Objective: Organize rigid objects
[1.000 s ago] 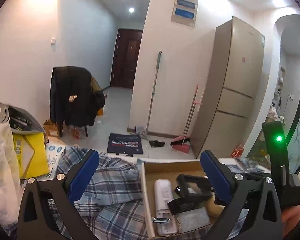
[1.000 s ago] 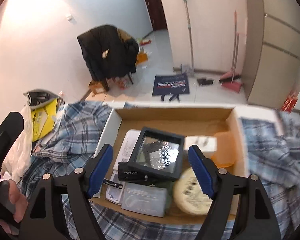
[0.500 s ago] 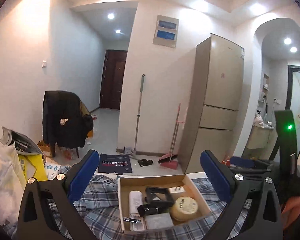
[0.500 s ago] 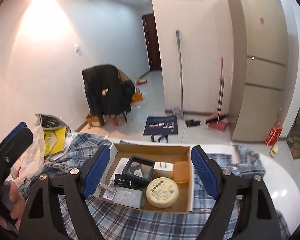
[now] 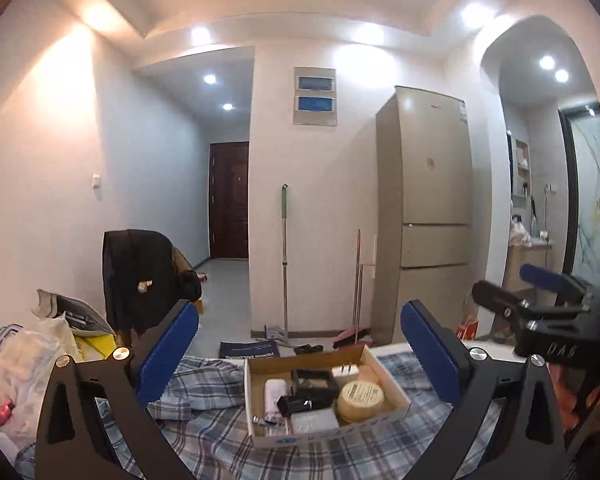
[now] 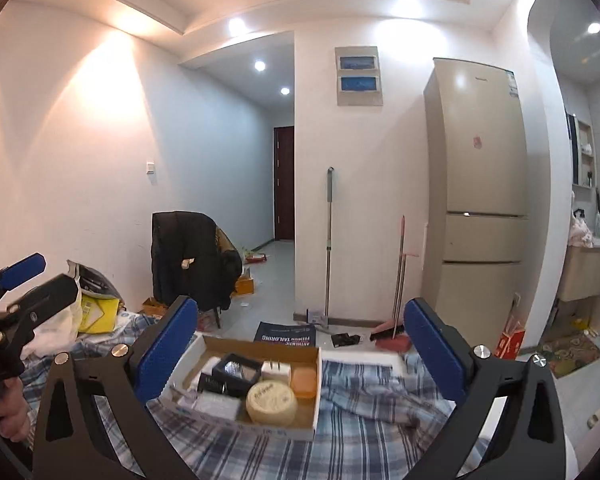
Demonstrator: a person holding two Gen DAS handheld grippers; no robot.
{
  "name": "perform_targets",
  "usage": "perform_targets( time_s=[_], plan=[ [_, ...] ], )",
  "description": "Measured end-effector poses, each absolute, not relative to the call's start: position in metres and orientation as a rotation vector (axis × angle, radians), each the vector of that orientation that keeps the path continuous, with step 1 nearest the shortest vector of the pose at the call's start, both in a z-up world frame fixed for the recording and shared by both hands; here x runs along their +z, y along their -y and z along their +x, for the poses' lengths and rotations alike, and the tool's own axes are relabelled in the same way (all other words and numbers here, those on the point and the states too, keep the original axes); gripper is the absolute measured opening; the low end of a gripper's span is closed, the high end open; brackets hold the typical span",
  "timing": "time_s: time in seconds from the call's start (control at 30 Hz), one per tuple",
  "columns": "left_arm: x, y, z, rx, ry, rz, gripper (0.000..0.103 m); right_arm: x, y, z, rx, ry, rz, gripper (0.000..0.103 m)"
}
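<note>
Cardboard box [image 6: 256, 384] now sits packed, farther off; your right tongs [image 6: 300, 354] are opening empty, left tongs [image 5: 300, 354] wide, empty.

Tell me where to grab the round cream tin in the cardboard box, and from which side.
Grip the round cream tin across its curved side wall, coming down from above. It lies flat, lid up, in the cardboard box's near corner, with the orange case and black frame close behind, so level approaches look blocked. The right gripper, jaws opening and empty, seems wide enough.
</note>
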State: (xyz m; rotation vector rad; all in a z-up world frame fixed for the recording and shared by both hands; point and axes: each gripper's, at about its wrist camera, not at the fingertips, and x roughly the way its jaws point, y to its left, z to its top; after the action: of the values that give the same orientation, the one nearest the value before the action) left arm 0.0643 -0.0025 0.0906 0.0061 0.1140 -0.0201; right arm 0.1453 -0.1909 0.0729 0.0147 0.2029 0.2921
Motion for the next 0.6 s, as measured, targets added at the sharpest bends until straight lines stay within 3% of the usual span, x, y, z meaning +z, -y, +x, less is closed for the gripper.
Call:
perform_targets(
  time_s=[0.2, 0.33, 0.6],
  plan=[
    [0.051, -0.003, 0.052, 0.010, -0.100, -0.011, 0.103, 0.041, 0.211, 0.137, 0.307, -0.259, 0.121, 0.103],
    [0.017, -0.007, 0.065, 0.037, -0.190, -0.027, 0.103, 0.019, 0.215, 0.128, 0.291, -0.286, 0.129, 0.103],
    [-0.009, -0.004, 0.052, -0.004, -0.155, -0.008, 0.103, -0.020, 0.212, 0.116, 0.309, -0.188, 0.076, 0.103]
  ],
)
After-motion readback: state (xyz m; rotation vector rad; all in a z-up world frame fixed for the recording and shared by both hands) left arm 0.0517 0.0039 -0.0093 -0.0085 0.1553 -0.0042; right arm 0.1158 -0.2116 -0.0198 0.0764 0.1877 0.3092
